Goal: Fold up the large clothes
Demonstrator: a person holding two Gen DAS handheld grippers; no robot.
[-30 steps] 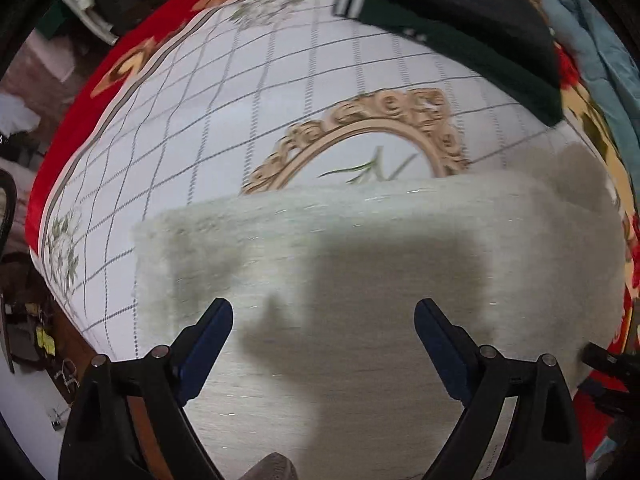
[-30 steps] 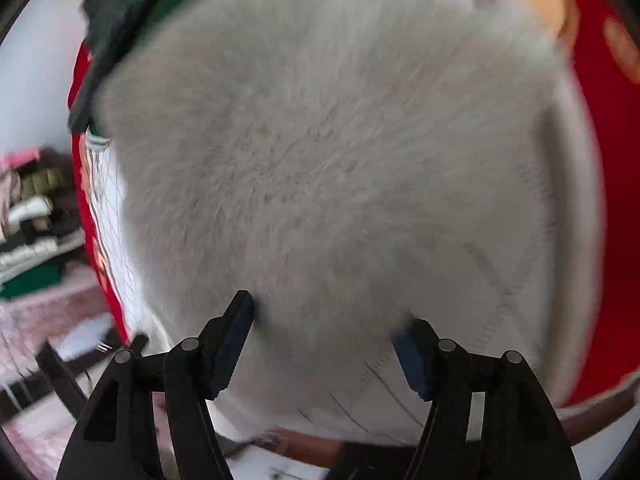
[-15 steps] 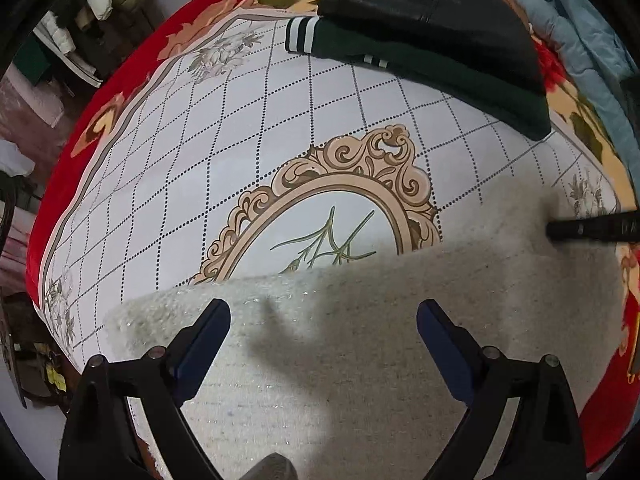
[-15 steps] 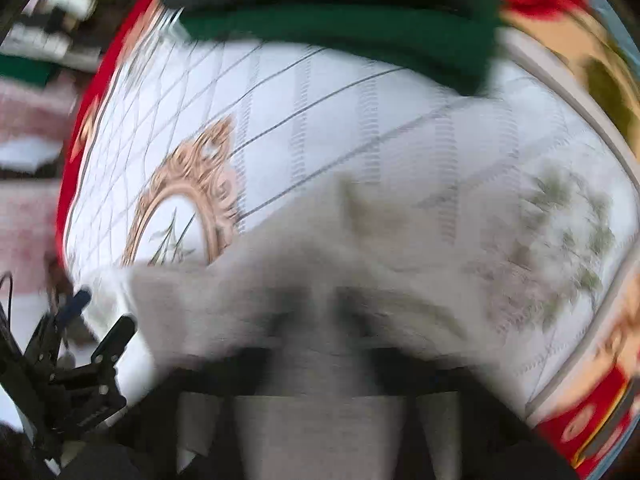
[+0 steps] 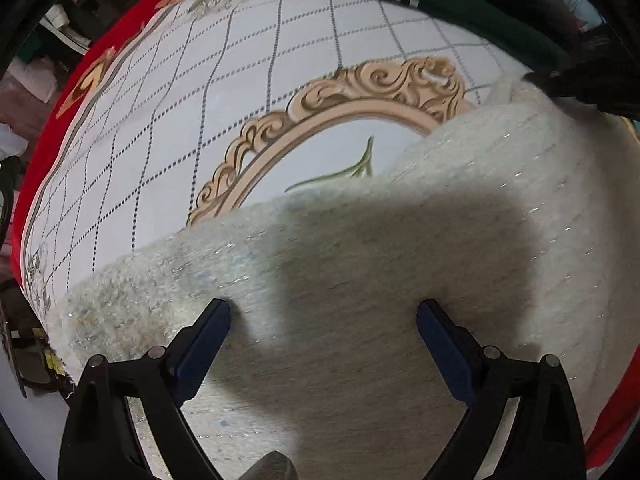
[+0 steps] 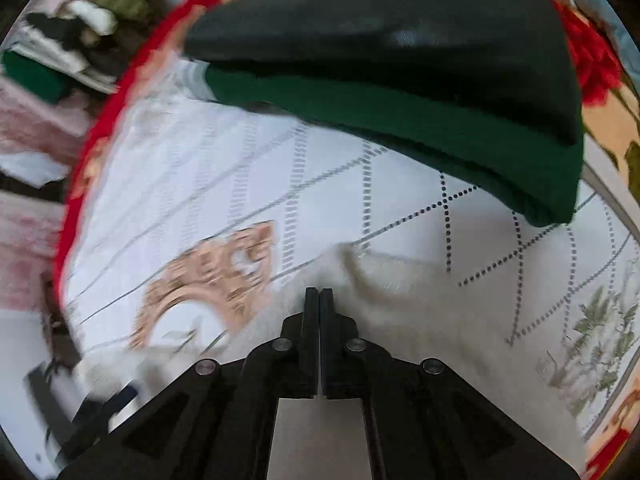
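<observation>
A fuzzy cream-grey garment (image 5: 400, 272) lies on the patterned bed cover (image 5: 240, 100) and fills the lower half of the left wrist view. My left gripper (image 5: 323, 312) is open just above it, fingers wide apart, holding nothing. In the right wrist view my right gripper (image 6: 319, 294) is shut, its fingertips closed at the far edge of the same pale garment (image 6: 392, 288); whether cloth is pinched between them I cannot tell. The right gripper also shows in the left wrist view (image 5: 576, 84) at the garment's far right corner.
A folded dark green and black garment (image 6: 400, 80) lies at the back of the bed, also seen in the left wrist view (image 5: 440, 0). The bed cover has a red border (image 5: 52, 128). Piled clothes (image 6: 60, 40) lie beyond the bed's left edge.
The right gripper has closed and moved to the garment's far edge. The left gripper has come closer to the garment and stays open. The garment's far right edge now sits higher.
</observation>
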